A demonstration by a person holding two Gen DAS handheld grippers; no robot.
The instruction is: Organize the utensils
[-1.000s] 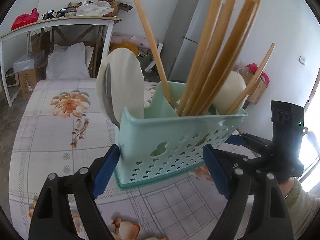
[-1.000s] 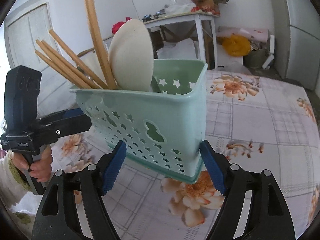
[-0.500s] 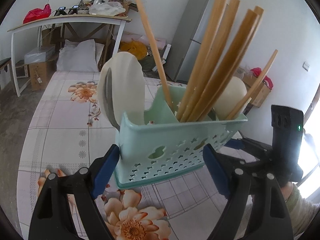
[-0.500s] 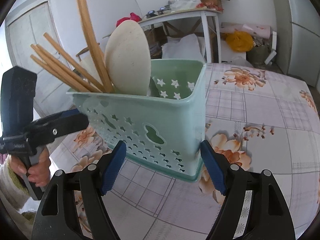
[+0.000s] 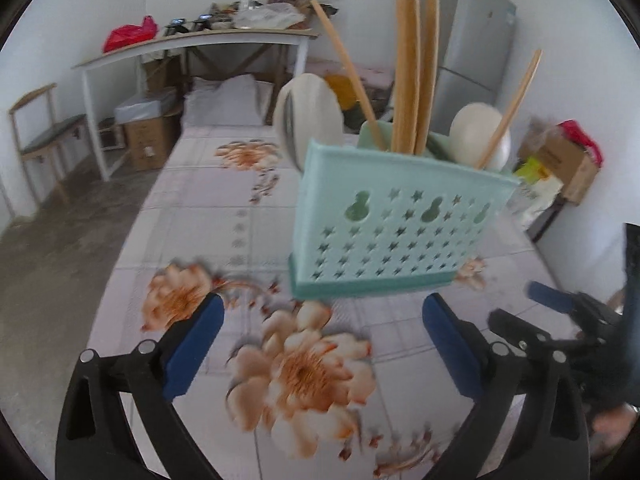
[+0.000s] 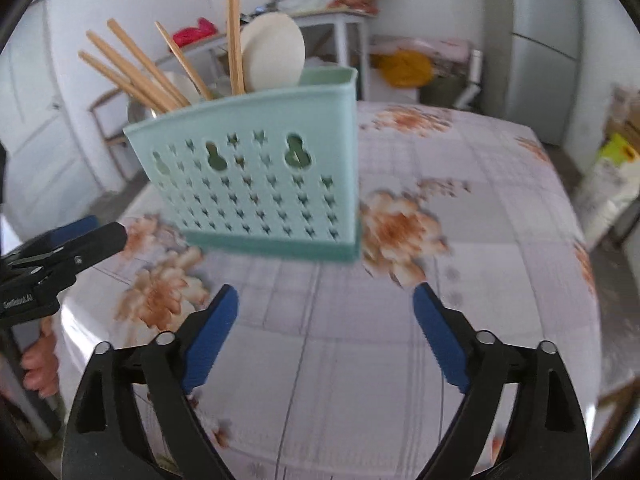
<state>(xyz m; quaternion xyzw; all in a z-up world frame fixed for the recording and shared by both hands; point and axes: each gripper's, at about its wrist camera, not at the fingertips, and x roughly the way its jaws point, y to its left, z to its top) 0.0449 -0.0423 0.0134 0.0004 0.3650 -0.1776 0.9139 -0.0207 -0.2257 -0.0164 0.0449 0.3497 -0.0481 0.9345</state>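
A mint green perforated utensil holder (image 5: 396, 220) stands upright on the floral tablecloth (image 5: 224, 224); it also shows in the right wrist view (image 6: 260, 184). It holds several wooden chopsticks (image 5: 412, 64) and pale spoons (image 5: 312, 116); both show in the right wrist view too, the chopsticks (image 6: 132, 68) and a spoon (image 6: 276, 54). My left gripper (image 5: 320, 344) is open and empty, a little short of the holder. My right gripper (image 6: 326, 340) is open and empty, also short of it. The right gripper shows at the left wrist view's right edge (image 5: 560, 320).
A white side table (image 5: 200, 44) with clutter stands behind the table. A grey refrigerator (image 5: 472, 48) is at the back right, a chair (image 5: 40, 136) at the left. Cardboard boxes (image 5: 568, 164) sit by the right wall.
Both grippers have let go of the holder's ends and pulled back from it. The holder now stands free on the tablecloth.
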